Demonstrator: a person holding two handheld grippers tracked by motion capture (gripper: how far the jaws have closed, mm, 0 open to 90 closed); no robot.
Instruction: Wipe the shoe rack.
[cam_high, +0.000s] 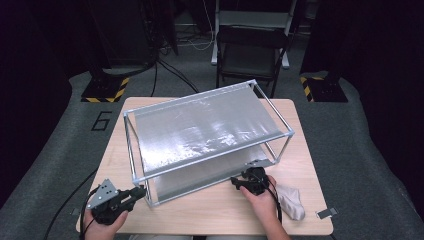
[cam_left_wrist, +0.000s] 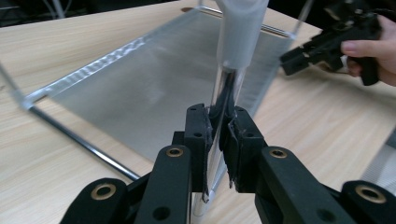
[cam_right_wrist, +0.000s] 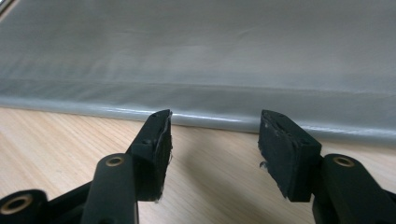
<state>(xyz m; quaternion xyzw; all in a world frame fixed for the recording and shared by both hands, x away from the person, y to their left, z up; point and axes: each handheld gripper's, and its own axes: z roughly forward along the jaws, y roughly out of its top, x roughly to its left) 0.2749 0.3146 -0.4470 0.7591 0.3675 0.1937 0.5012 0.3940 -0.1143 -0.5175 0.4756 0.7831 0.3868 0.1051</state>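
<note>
A metal-tube rack with two grey fabric shelves stands on the wooden table. My left gripper is at the rack's front-left corner, shut on the upright post; in the left gripper view the pads press on the tube from both sides. My right gripper stands open at the front edge of the lower shelf. In the right gripper view its jaws are apart, just short of the shelf's hemmed edge, with nothing between them. The right gripper and its hand also show in the left gripper view.
A crumpled grey cloth lies on the table to the right of my right hand. A small metal clip sits at the table's front right corner. A folding chair stands beyond the table.
</note>
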